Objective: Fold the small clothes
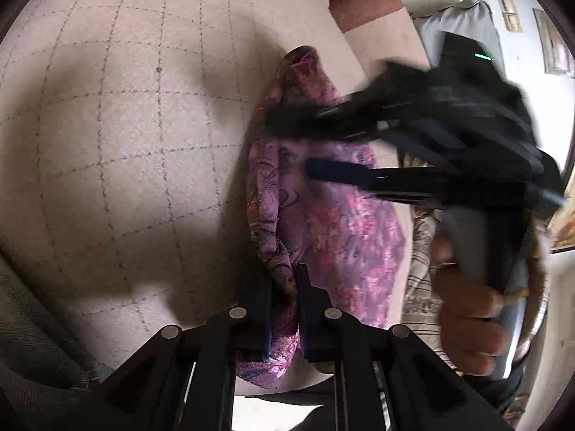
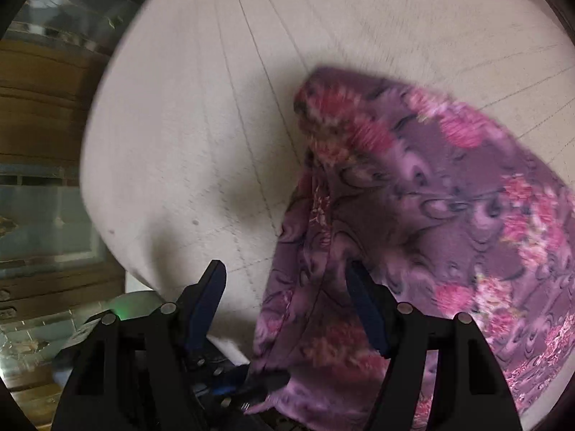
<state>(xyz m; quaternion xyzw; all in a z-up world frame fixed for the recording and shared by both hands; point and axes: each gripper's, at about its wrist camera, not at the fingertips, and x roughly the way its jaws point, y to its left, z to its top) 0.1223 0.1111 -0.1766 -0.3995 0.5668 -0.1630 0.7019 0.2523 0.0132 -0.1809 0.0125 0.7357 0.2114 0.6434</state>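
In the left wrist view, the left gripper [image 1: 284, 309] has its two black fingers squeezed close together on the edge of a small purple cloth with pink flowers [image 1: 323, 215]. The cloth is bunched up and lies on a pale quilted bed cover with stitched squares [image 1: 125, 125]. The right gripper [image 1: 309, 143] reaches in from the side over the cloth. It is blurry, but its fingers look spread apart with nothing between them. A bare hand [image 1: 467, 316] holds its handle.

In the right wrist view, the right gripper [image 2: 287, 283] has its fingers wide open. One finger [image 2: 363, 287] is at the cloth's edge, but nothing is pinched. The flowery cloth [image 2: 431, 197] looks lifted and draped, not flat.

I think the folding has only just begun. The cloth is not neat yet and needs folding and smoothing.
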